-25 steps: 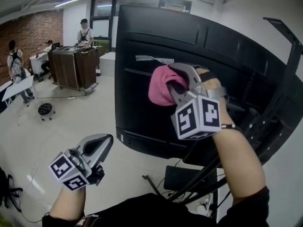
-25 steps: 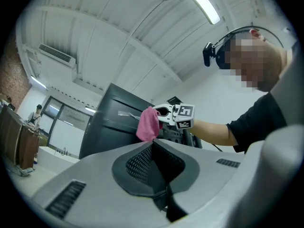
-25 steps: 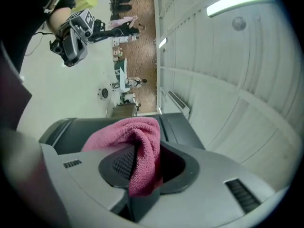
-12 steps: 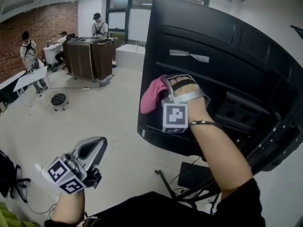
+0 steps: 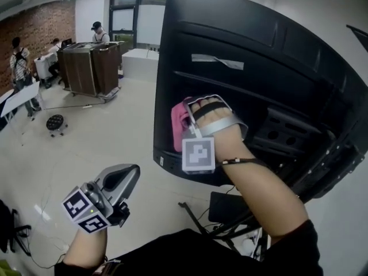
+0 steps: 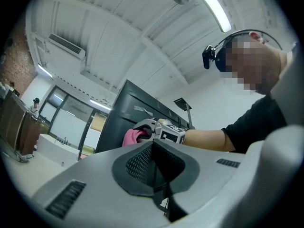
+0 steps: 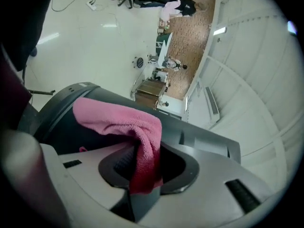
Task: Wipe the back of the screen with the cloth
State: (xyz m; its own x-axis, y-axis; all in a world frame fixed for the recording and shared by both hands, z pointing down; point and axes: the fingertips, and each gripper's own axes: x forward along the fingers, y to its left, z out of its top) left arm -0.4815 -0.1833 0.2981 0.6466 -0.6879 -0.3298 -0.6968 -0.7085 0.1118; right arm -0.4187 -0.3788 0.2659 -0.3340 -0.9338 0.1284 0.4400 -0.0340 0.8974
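in the head view the right hand (image 5: 217, 125) covers most of the pink cloth (image 5: 178, 128), just a strip shows at its left. the screen (image 5: 247, 45) runs off the top edge. people (image 5: 20, 62) at upper left are too small to read. in the right gripper view the cloth's tail vanishes inside the right claw (image 7: 142, 175).

No legible text or labels.

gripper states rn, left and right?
Left gripper: shut, nothing between the jaws.
Right gripper: shut on the pink cloth, held at the back of the screen.
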